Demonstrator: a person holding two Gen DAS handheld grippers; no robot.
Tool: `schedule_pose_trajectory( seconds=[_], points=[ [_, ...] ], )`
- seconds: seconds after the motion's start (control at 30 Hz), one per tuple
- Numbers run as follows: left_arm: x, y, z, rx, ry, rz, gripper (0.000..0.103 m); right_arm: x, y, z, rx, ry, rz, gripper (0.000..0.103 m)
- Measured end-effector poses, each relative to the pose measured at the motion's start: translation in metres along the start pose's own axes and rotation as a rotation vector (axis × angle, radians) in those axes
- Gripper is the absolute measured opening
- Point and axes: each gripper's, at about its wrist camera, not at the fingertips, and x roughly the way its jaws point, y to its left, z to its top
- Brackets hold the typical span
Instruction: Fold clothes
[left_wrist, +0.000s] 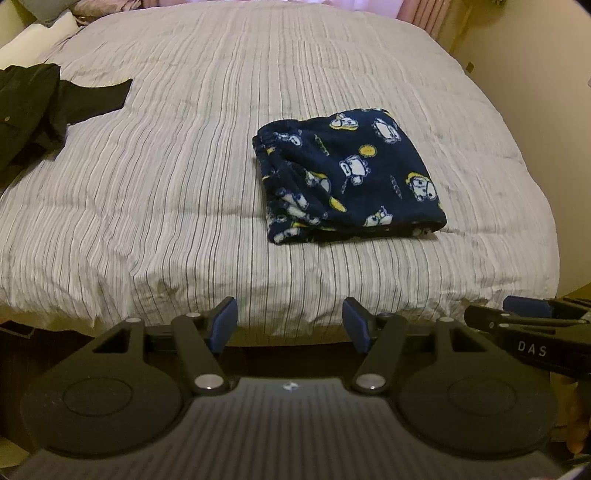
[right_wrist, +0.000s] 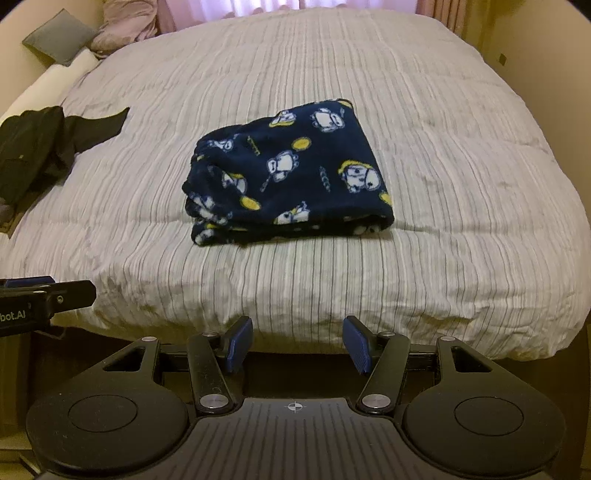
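Fleece garment (left_wrist: 354, 173), navy with white and yellow cartoon figures, lying as a thick squarish folded bundle on the striped quilt (left_wrist: 166, 184). Ahead of the left gripper (left_wrist: 290, 317) and a little to its right; nearly straight ahead of the right gripper (right_wrist: 297, 332), slightly to its left. Well apart from both.

Both grippers empty, blue pads spread wide with bare bedding showing between them, side by side short of the near edge of the bed.

By the look of it: soft, plush, light for its bulk, no stiffness at all. Likely grippy against the pads rather than slippery, but springy, so prone to puffing open along the loose stacked layers on the side left of centre. Rounded fold on the near right side the firmest place to pinch; a hold there through all layers likely to keep the bundle together. A pinch on a single top layer likely to peel it open. Nothing fragile.

Black garment (left_wrist: 40, 110) far off to the left of both grippers, spread loosely and rumpled, one long strip trailing toward the middle of the bed. Thinner and limper, judging by the flat drape. Edges and corners of that strip the clearest places to grasp; the bunched part harder to read.
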Motion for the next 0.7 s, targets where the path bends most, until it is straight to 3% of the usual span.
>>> schedule_pose_trajectory(
  seconds=[0.43, 0.7],
  points=[
    [0.003, -0.002, -0.005, -0.020, 0.016, 0.022, 0.061, 0.004, -0.007, -0.003, 0.014, 0.020, 0.011, 0.058],
    [0.027, -0.005, 0.019, -0.005, 0.048, 0.003, 0.061, 0.016, -0.021, 0.001, 0.060, 0.056, -0.015, 0.058]
  ],
)
